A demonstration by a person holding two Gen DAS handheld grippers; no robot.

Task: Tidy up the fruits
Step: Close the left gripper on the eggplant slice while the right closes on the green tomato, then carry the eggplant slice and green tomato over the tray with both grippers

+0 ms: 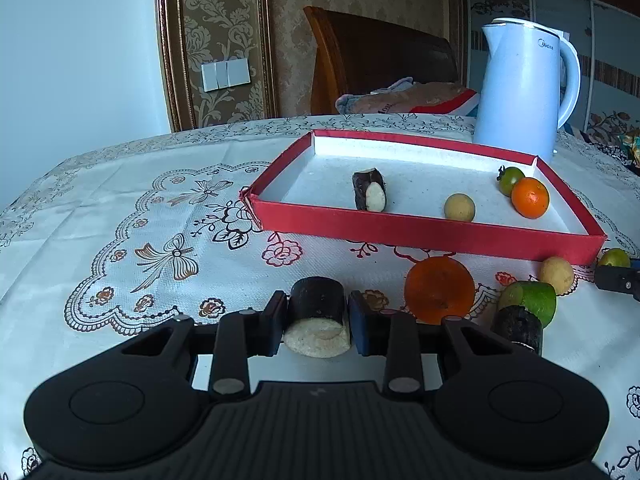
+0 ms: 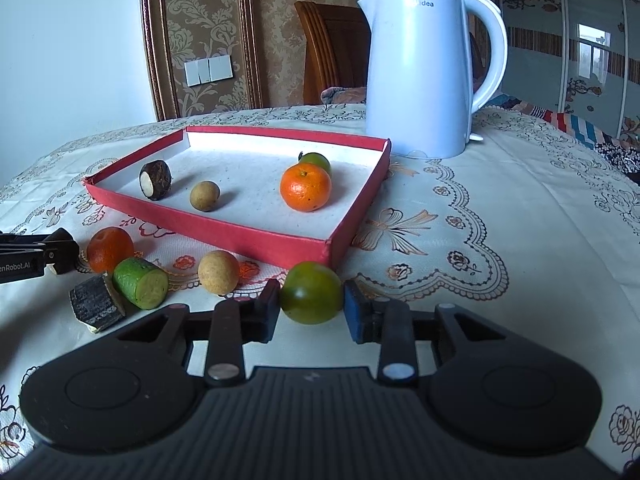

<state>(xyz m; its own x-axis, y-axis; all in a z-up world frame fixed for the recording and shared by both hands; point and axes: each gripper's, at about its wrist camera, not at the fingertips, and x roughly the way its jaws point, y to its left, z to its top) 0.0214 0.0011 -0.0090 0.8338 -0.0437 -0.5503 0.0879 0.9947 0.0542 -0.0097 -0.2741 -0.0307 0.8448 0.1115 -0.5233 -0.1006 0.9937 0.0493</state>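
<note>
On a worktop point(image 1: 120, 208) covered with a white cloth printed with flowers and bows, the left tool point(image 1: 317, 322) has its two black fingers closed against the sides of a short dark-skinned cylinder of cut cane with a pale end point(image 1: 317, 320), which sits on the cloth in front of a shallow red cardboard tray with a white floor point(image 1: 420, 230). The right tool point(image 2: 311, 304) is closed on a round green tomato-like fruit point(image 2: 311, 298), which rests on the cloth just before the tray's near corner. Inside the tray lie another dark cane piece point(image 2: 155, 180), a small tan round fruit point(image 2: 205, 196), an orange mandarin point(image 2: 306, 187) and, touching it from behind, a second green fruit point(image 2: 318, 161). Loose on the cloth before the tray are an orange mandarin point(image 2: 109, 249), a green cut cucumber-like piece point(image 2: 140, 283), a third dark cane piece point(image 2: 97, 303) and a tan round fruit point(image 2: 219, 272). A pale blue electric kettle point(image 2: 420, 76) stands beyond the tray.
</note>
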